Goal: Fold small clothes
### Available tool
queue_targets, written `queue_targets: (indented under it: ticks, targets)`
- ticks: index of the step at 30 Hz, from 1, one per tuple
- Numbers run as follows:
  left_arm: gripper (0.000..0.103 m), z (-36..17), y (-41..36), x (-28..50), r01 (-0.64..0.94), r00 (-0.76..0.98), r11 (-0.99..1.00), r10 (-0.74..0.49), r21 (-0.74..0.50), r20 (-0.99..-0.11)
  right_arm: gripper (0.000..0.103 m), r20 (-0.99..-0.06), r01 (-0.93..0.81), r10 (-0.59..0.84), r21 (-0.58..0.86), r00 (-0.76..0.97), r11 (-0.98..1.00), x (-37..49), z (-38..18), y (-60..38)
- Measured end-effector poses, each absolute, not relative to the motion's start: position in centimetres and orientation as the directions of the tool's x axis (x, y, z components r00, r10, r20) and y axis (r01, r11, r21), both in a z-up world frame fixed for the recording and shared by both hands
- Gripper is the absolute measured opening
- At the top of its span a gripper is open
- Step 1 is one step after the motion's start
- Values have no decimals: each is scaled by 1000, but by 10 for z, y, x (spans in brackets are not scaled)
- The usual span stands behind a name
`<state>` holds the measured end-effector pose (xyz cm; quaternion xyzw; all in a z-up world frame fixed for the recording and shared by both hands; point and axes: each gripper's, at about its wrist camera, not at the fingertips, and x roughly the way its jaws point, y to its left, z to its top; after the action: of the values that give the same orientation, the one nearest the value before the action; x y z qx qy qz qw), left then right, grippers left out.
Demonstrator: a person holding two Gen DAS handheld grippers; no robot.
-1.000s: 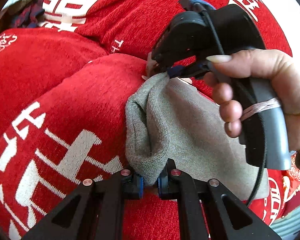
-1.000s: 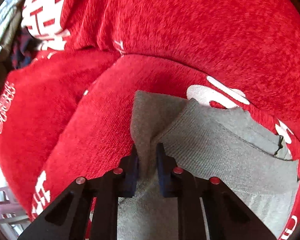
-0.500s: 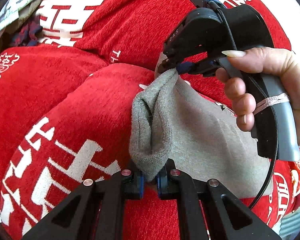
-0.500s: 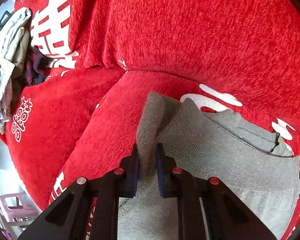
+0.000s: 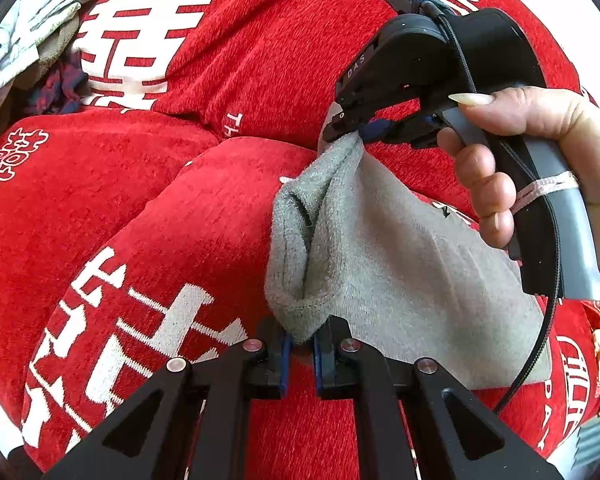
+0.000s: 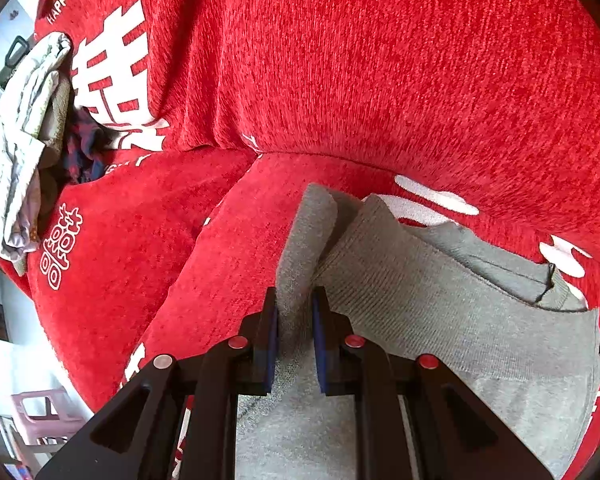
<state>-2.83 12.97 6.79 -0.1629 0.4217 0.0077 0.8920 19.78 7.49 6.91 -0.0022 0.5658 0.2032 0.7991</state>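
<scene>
Grey garment (image 5: pixel 384 256) lies on a red cover (image 5: pixel 148 184) over cushions, its one edge lifted and pinched at two spots. Left gripper (image 5: pixel 300 350) is clamped on the near corner of that edge; cloth bunches up between its blue pads. Right gripper (image 5: pixel 350 130), seen from the left wrist view, bites the far corner of the same edge, with a hand (image 5: pixel 540 152) around its grey handle. Between the two grips the edge sags into a loose fold, standing up off the cover. Rest of the garment spreads flat toward the right edge of the seat.

Right wrist view: right gripper (image 6: pixel 294 330) closed on a ridge of grey cloth (image 6: pixel 440 312), a ribbed band and a small dark tag visible farther right.

Cover carries large white characters and small lettering. Seam between seat cushions runs just left of the garment. At the far left end of the sofa, a heap of pale clothes (image 6: pixel 24 128) with a dark plaid piece (image 6: pixel 82 148) beside it, well apart from the garment. Pink stool (image 6: pixel 46 416) on the floor at lower left. Nothing lies between grippers and garment.
</scene>
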Motion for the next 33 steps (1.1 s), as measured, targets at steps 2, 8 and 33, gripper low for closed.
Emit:
queue_targets:
  ticks: [2,8,33]
  targets:
    - [10,71,129,-31,-148,648,949,-119,-277,-753,17,-902,-325,330,235,279,916,197,71,72]
    - [10,81,123,-34,-137,657,958,-103,-253,-747,17,-889,-320,358,264,285,910,196,80,60]
    - [9,119,87,-43,-74,691,985,-62,-155,-720,17,-833,-295,451,365,320,883,191,114,-4]
